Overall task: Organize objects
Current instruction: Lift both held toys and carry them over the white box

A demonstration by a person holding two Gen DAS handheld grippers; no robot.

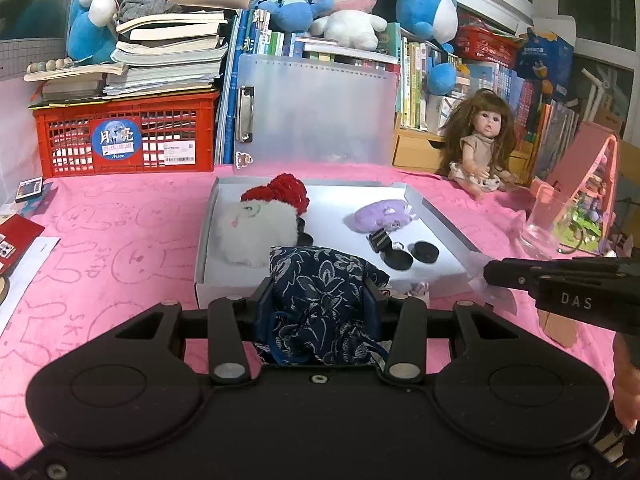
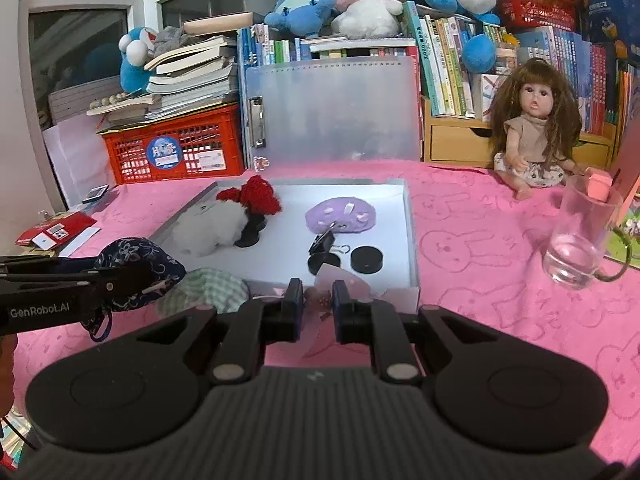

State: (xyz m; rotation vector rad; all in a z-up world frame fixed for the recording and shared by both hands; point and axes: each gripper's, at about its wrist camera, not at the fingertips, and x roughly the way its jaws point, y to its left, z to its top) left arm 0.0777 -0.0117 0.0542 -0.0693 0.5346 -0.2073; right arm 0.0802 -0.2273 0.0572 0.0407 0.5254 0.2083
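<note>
My left gripper [image 1: 318,296] is shut on a navy floral drawstring pouch [image 1: 320,292] and holds it at the near edge of a shallow white box [image 1: 204,240]; the pouch also shows in the right wrist view [image 2: 136,264]. The box holds a white fluffy plush [image 1: 256,228] with a red knitted bow [image 1: 288,192], a purple pouch [image 1: 382,214], a black binder clip [image 1: 379,240] and two black discs [image 1: 398,260]. My right gripper [image 2: 316,300] is closed on a small clear packet with a pink item [image 2: 320,298] in front of the box [image 2: 412,216]. A green checked cloth [image 2: 204,288] lies by the box.
A glass cup [image 2: 580,236] stands right on the pink cloth, with a doll [image 2: 532,128] behind. A red crate [image 1: 124,136] with stacked books, a translucent clipboard [image 1: 316,112], bookshelves and plush toys line the back. Cards and papers [image 1: 16,240] lie at the left.
</note>
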